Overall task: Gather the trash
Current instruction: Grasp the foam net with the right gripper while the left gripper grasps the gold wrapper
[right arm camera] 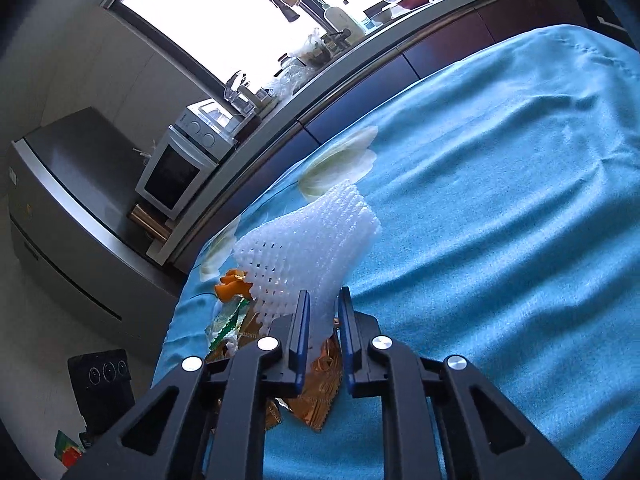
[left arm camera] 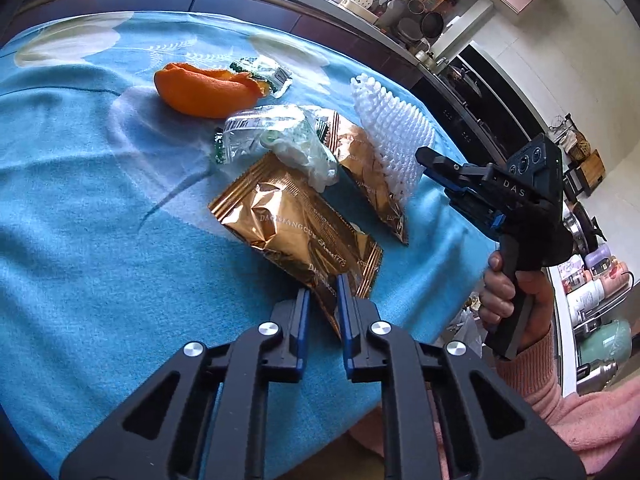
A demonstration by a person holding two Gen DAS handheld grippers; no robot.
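Jaws of left gripper (left arm camera: pixel 323 292) clench the near wrapper (left arm camera: pixel 296 228), right gripper (right arm camera: pixel 324 308) straddles the net (right arm camera: pixel 308 240) unclenched; all trash remains on the worktop (left arm camera: pixel 80 200).

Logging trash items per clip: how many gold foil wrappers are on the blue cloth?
2. The near gold wrapper lies between the left hand-held gripper fingers; the far gold wrapper lies under the white foam net. More may be hidden beneath the pile.
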